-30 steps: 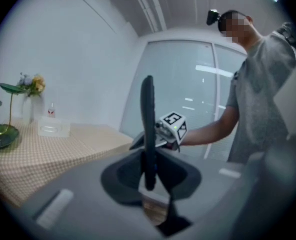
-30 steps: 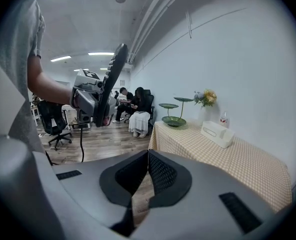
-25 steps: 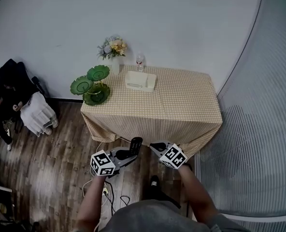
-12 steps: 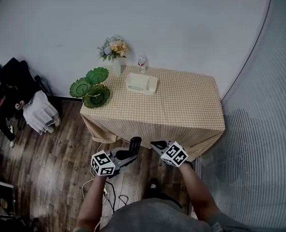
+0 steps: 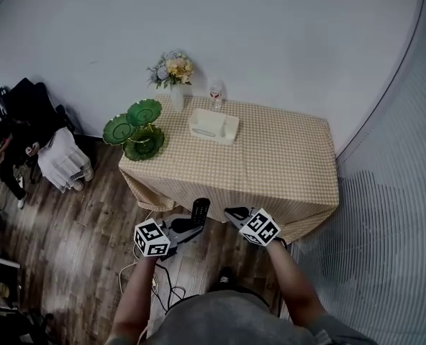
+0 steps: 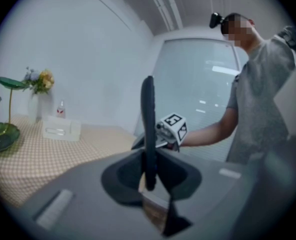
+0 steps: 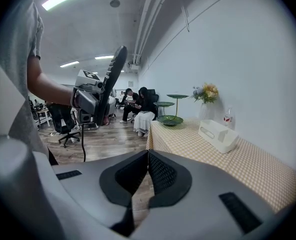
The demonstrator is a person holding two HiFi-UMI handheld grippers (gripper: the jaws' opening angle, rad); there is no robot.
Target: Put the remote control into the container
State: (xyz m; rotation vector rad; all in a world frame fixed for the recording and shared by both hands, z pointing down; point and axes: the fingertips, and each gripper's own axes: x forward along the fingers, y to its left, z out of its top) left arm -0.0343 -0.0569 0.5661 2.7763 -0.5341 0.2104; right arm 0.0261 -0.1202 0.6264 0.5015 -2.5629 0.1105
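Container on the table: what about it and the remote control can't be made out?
Inside the container: head view too small; both gripper views show only its side wall.
Buttons of the remote control: edge-on in left gripper view, tiny in head view.
Label on the bottle: too small everywhere.

Shirt: we wear a grey short-sleeved T-shirt (image 6: 260, 99).
Head: we carry a small black camera (image 6: 216, 19).
Left gripper (image 5: 193, 226): our grey shell, dark jaws, black-and-white left cube (image 5: 152, 238).
Right gripper (image 5: 232, 213): same grey shell, jaws lined in black mesh, matching right cube (image 5: 260, 227).
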